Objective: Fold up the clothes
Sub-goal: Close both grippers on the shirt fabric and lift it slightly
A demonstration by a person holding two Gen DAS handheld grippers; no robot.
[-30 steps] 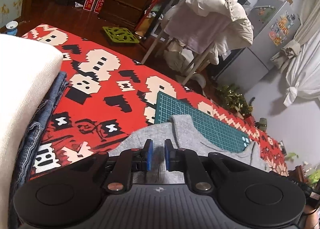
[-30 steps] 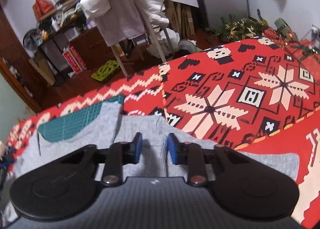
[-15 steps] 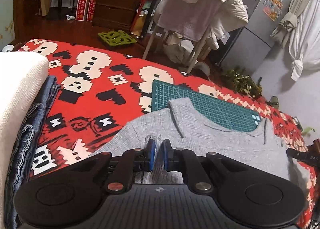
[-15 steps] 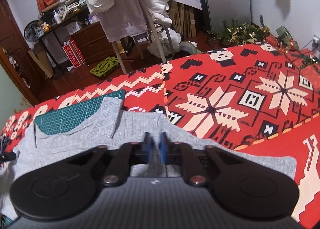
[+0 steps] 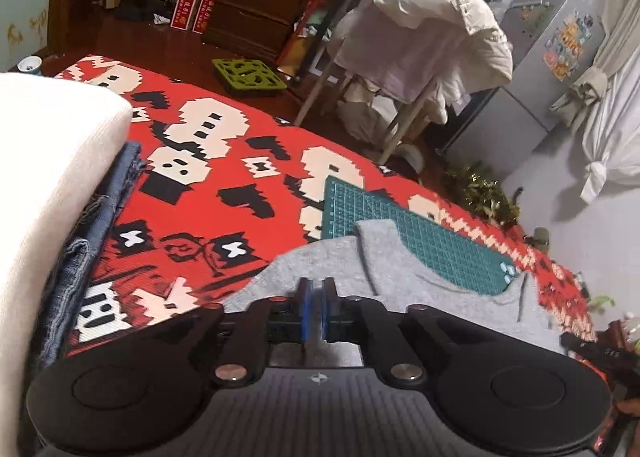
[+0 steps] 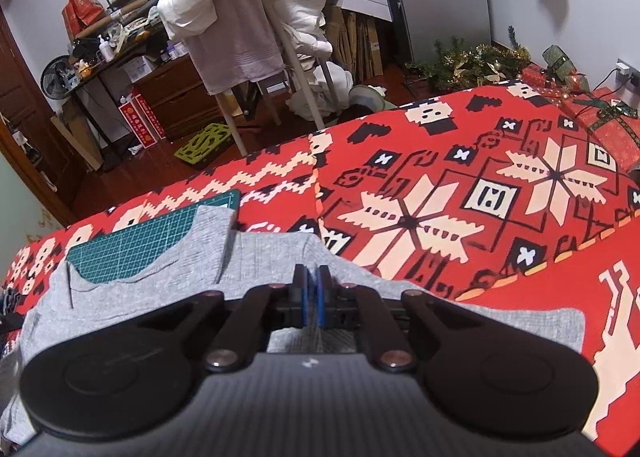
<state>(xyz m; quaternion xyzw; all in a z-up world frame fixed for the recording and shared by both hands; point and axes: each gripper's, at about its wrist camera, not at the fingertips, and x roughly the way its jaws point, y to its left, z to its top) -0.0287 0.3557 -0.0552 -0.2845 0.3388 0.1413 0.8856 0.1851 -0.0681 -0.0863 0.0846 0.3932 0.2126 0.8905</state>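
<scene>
A grey knit top [image 5: 408, 281] lies spread flat on a bed covered by a red, cream and black patterned blanket [image 5: 224, 185], its neckline at the far edge resting over a green cutting mat [image 5: 404, 233]. The garment's long axis runs left to right across the bed, shoulder to shoulder, with the collar pointing away from the viewer and the body coming toward the near edge; a sleeve [image 6: 520, 327] reaches out to the right over the blanket. The left gripper [image 5: 314, 307] sits over the garment's left shoulder area, and the right gripper [image 6: 311, 299] over the right shoulder area, where the fabric rises in a small peak. On each, the blue-padded jaws are drawn nearly together with only a narrow slit between; they look pinched on the grey cloth, though the pinch itself is hidden below the fingers. To do this step well, both tools should likely lift and travel together at equal height, keeping the cloth taut between them so the fold line lands straight, and the loose right sleeve should be watched for trailing. At the near left edge of the bed sits a stack of cream fabric [image 5: 44, 193] on blue denim [image 5: 84, 257]. Beyond the bed, a chair draped in white laundry [image 5: 420, 41] stands on a dark wooden floor.
</scene>
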